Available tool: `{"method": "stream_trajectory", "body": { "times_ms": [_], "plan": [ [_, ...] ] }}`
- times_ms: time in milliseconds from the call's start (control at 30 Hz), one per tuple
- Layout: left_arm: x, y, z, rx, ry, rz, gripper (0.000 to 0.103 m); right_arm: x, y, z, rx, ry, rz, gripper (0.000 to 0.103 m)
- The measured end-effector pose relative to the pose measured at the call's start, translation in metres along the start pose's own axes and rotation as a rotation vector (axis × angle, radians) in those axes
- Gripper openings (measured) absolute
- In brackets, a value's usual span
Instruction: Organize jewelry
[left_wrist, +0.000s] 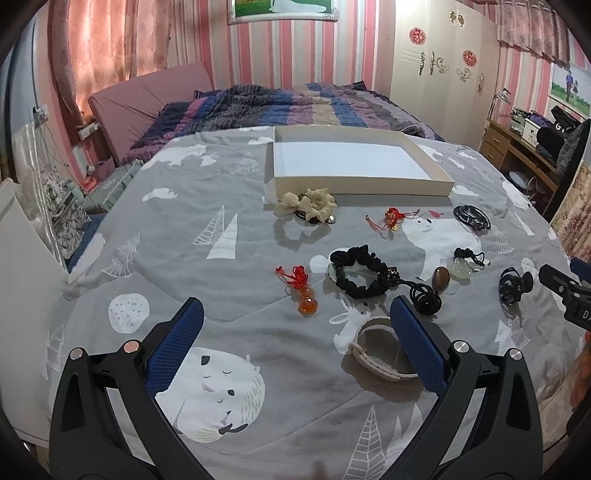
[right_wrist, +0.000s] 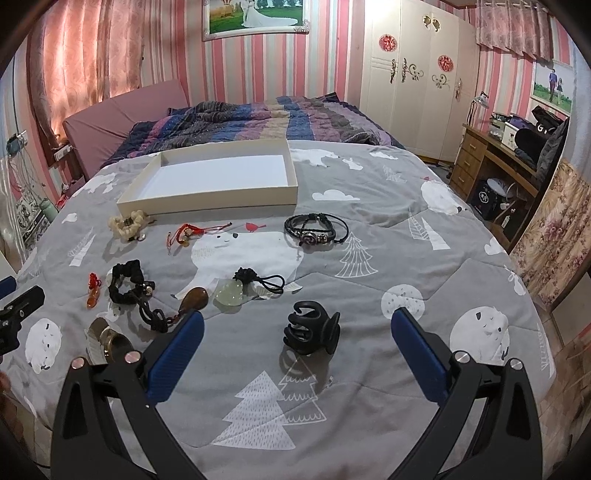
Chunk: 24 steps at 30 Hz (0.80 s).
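Observation:
An empty white box (left_wrist: 369, 184) (right_wrist: 207, 203) lies on the grey bedspread. In front of it are scattered a cream scrunchie (left_wrist: 306, 203) (right_wrist: 127, 223), a red cord charm (left_wrist: 391, 218) (right_wrist: 184, 234), a black bracelet (left_wrist: 472, 217) (right_wrist: 316, 229), a black scrunchie (left_wrist: 360, 275) (right_wrist: 127, 284), an orange gourd pendant (left_wrist: 306, 301) (right_wrist: 93, 293), a brown stone pendant (left_wrist: 440, 278) (right_wrist: 194, 301), a pale jade pendant (left_wrist: 461, 268) (right_wrist: 231, 294), a black hair claw (left_wrist: 513, 284) (right_wrist: 312, 328) and a white-strap watch (left_wrist: 376, 354) (right_wrist: 110, 339). My left gripper (left_wrist: 297, 314) is open above the bedspread, its right finger over the watch. My right gripper (right_wrist: 297, 325) is open around the hair claw.
A striped quilt (left_wrist: 295, 103) is bunched at the head of the bed. A white wardrobe (right_wrist: 417, 74) and a cluttered wooden desk (right_wrist: 498, 155) stand to the right. The bed edge drops off at the left (left_wrist: 74, 258).

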<state>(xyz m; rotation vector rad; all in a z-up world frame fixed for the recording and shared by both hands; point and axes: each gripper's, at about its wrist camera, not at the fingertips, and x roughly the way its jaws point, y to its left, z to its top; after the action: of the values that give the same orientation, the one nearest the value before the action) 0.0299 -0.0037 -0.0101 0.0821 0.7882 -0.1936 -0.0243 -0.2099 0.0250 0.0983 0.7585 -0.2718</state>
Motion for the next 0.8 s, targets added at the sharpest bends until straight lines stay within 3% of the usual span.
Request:
{"method": "stream_trajectory", "body": {
  "times_ms": [200,800],
  "plan": [
    [0.009,0.000,0.001,0.005,0.041,0.015,0.100,0.005,0.000,0.001,0.007,0.012,0.008,0.101],
    [0.011,0.008,0.010,0.001,0.040,0.037,0.100,0.013,-0.005,0.009,0.017,0.060,0.034,0.101]
  ]
}}
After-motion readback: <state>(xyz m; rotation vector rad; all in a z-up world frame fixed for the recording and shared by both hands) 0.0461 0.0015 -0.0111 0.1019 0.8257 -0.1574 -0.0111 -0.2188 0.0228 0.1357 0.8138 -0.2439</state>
